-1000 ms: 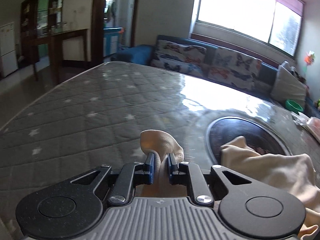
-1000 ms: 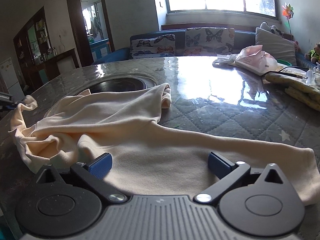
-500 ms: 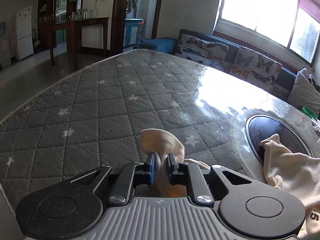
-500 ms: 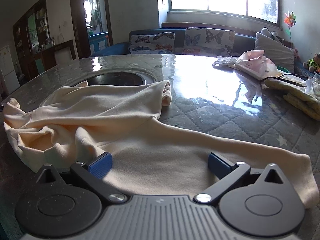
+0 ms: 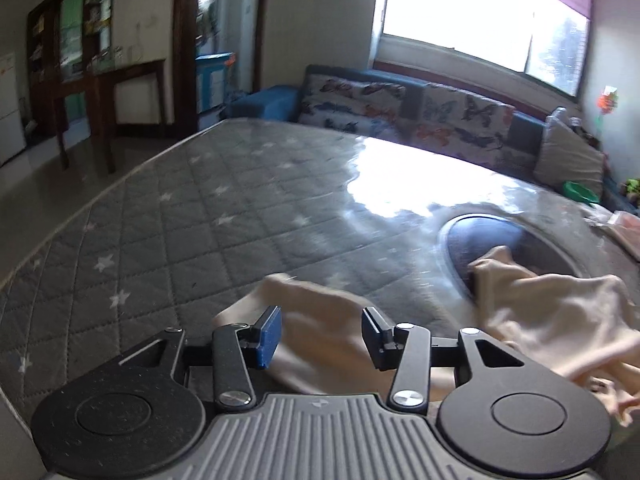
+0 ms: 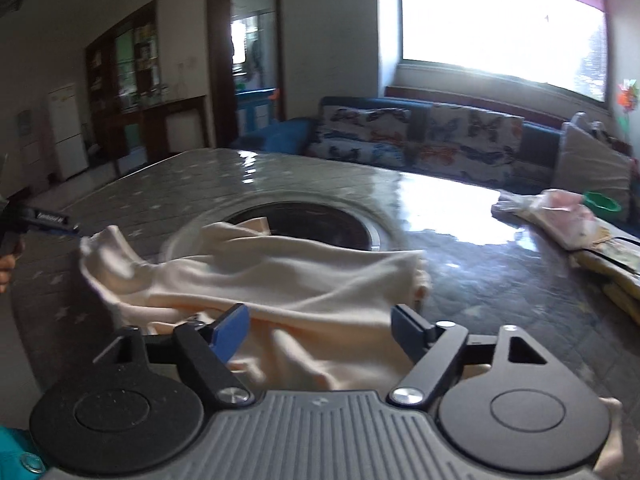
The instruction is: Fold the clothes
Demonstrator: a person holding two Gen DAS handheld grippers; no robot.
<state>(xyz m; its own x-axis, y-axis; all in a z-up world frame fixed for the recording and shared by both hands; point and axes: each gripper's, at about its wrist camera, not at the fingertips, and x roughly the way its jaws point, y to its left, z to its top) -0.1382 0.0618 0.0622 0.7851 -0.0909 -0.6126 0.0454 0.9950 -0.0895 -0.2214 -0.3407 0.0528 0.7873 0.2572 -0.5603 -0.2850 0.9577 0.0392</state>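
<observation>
Daylit living room with a butterfly-print sofa (image 5: 408, 116) beyond the quilted, star-patterned worktop (image 5: 208, 216), which has a round dark inset (image 6: 312, 224). Across that inset's near rim lies the cream garment (image 6: 288, 276), crumpled. Jaws of the left gripper (image 5: 320, 334) are opening, pads clear of the cloth between them. Jaws of the right gripper (image 6: 320, 332) are closing, cloth between them unpinched. White lettering on the left gripper's finger, seen left of the inset, is too blurred to read.

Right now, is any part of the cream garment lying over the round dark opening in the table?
Yes, an edge of the cream garment overlaps the near rim of the round opening.
</observation>
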